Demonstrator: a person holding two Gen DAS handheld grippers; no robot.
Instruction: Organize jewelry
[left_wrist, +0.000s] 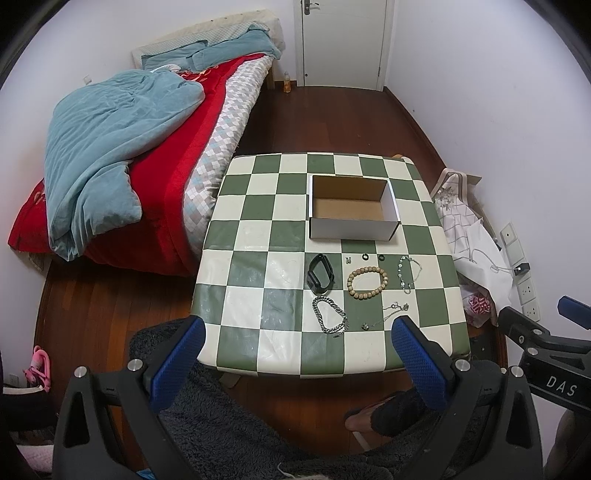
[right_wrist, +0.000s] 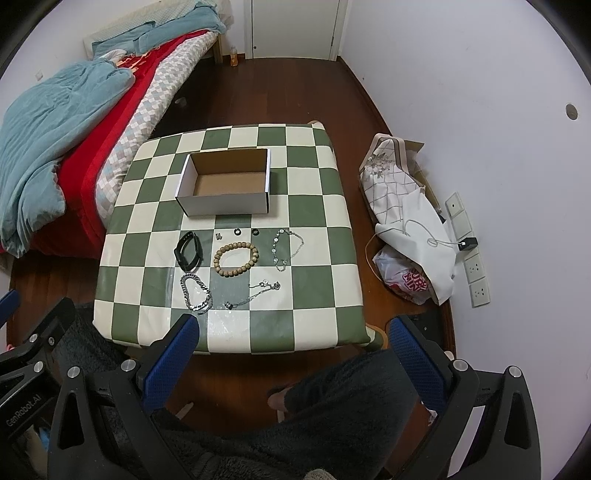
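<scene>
Item: jewelry, loose on checkered tabletop (right_wrist: 314, 221), none yet in the empty box (right_wrist: 225, 192) at 12 o'clock. Silver chain bracelet (right_wrist: 195, 291) lay nearest, long axis running 12-to-6, at 12 o'clock from left tongs (left_wrist: 295, 354). Thin necklace (right_wrist: 255, 293) lay at 11 o'clock from right tongs (right_wrist: 291, 350). Beaded bracelet (right_wrist: 236, 258) and black band (right_wrist: 189, 250) lay farther off. Both tongs released, spread wide, holding nothing. Left judged nearer the chain.

- A green-and-cream checkered table (right_wrist: 314, 206) fills the frame's centre.
- An open white cardboard box (right_wrist: 225, 208) sits toward its upper middle.
- Below lie a black band (right_wrist: 188, 251), wooden bead bracelet (right_wrist: 236, 258), silver chain bracelet (right_wrist: 195, 291), thin chains and small rings.
</scene>
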